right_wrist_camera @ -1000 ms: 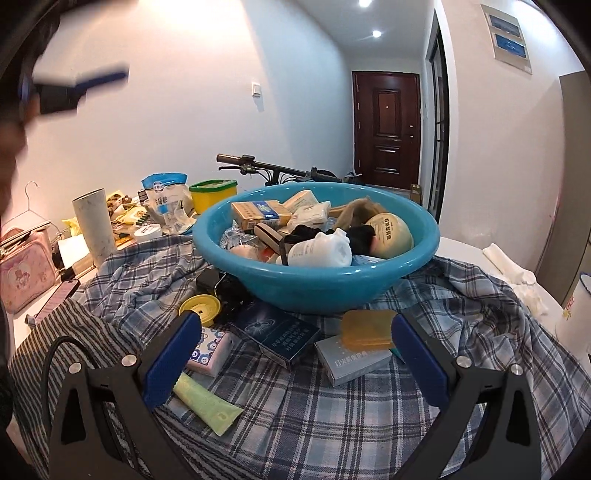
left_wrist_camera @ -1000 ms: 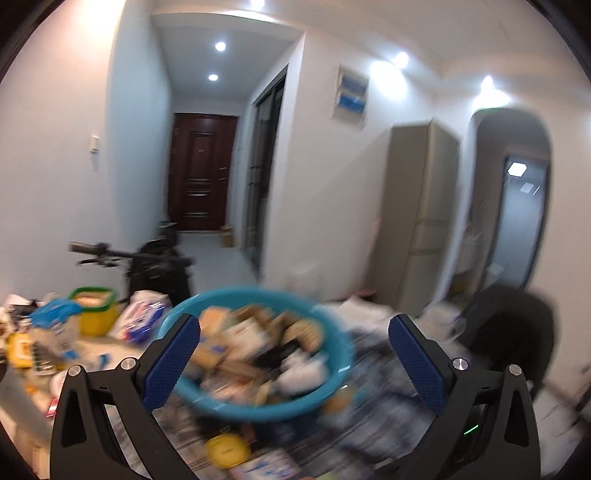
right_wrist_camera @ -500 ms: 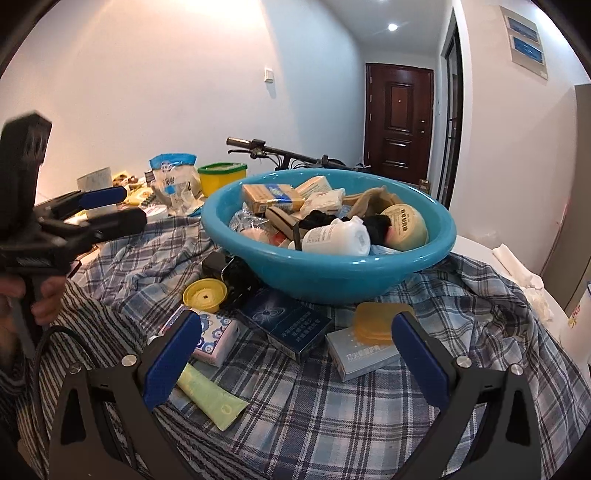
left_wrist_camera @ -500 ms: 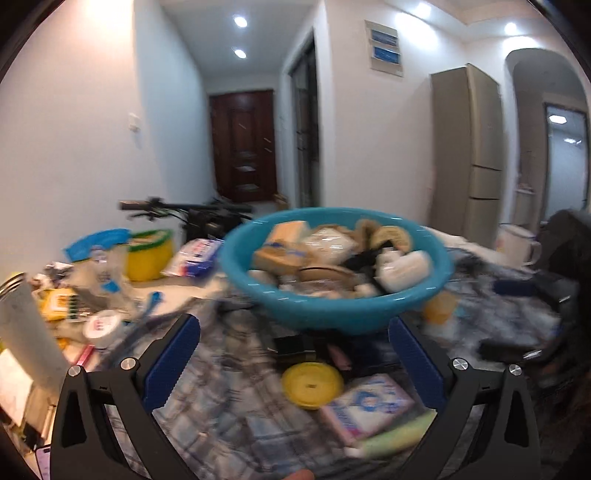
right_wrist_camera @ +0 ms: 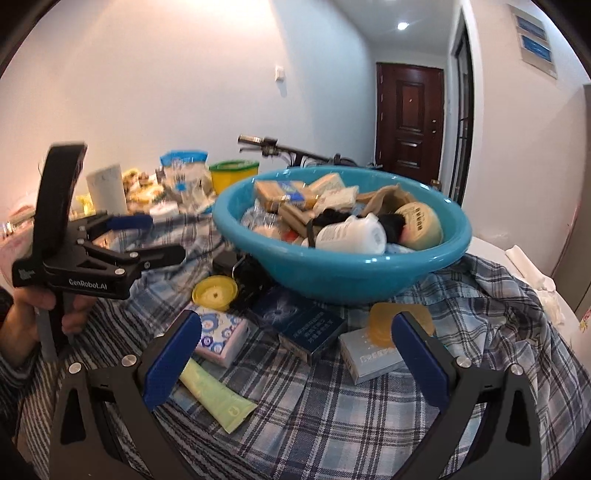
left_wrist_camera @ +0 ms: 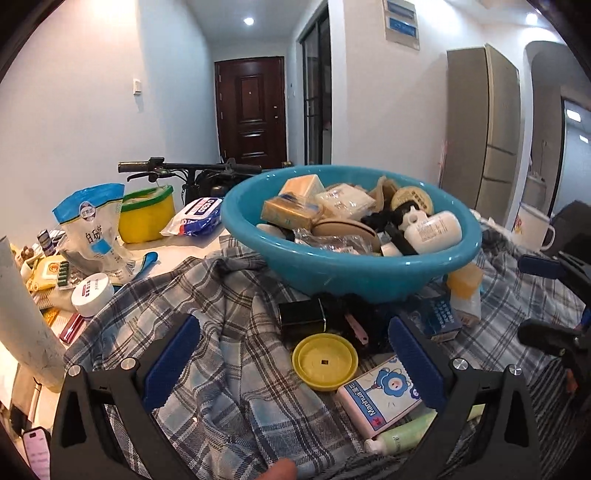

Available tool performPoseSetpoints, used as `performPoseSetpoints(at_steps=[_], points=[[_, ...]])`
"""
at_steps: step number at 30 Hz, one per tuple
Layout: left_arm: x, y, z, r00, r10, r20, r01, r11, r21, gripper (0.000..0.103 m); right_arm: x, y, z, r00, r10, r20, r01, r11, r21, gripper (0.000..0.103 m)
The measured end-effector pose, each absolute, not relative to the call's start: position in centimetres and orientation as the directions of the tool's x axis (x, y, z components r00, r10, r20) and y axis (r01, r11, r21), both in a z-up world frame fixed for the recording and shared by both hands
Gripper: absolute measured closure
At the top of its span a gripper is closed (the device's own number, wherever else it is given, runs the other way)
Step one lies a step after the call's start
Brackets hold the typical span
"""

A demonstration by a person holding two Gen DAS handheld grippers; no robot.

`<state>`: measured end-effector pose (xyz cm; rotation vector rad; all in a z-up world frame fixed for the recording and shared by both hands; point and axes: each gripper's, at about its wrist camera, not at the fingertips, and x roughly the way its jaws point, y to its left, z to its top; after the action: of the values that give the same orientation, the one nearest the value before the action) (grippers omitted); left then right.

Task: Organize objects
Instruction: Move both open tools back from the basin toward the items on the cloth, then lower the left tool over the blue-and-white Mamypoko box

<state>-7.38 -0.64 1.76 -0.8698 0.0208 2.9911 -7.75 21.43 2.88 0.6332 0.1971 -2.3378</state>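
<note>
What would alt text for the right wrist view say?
A teal basin heaped with toiletries sits on a plaid shirt, with boxes, a yellow lid and a green tube before it. The open right tool faces it; the left tool is alongside.

This is a lived-in home, seen from a cluttered table near the entrance hall. A dark wooden front door [left_wrist_camera: 250,114] closes a narrow corridor lit by ceiling spotlights, with a bicycle [left_wrist_camera: 192,171] parked just behind the table. A tall fridge [left_wrist_camera: 480,129] stands against the right wall and a fuse box [left_wrist_camera: 400,22] hangs high beside it. Household odds and ends crowd the table: a blue basin [left_wrist_camera: 351,273] of toiletries, a plaid shirt [left_wrist_camera: 229,332], snack bags [left_wrist_camera: 92,229] and a mug [left_wrist_camera: 532,227].
</note>
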Motion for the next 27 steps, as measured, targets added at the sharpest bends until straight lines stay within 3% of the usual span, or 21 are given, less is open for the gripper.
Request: performPoseSetpoints(at_steps=[20,27], points=[[-6.5,-0.4,2.4,-0.865,0.060,-0.497,-0.068,-0.998,-0.003,0.000,-8.6,20.9,2.2,-0.624,-0.552,-0.554,0.646,-0.762,0.032,0.000],[-6.7,0.8,1.9,-0.818,0.126,-0.561,-0.144,-0.989,-0.013,0.000,-8.7,20.4,1.8,-0.640,-0.501,-0.582,0.623,-0.782,-0.012,0.000]])
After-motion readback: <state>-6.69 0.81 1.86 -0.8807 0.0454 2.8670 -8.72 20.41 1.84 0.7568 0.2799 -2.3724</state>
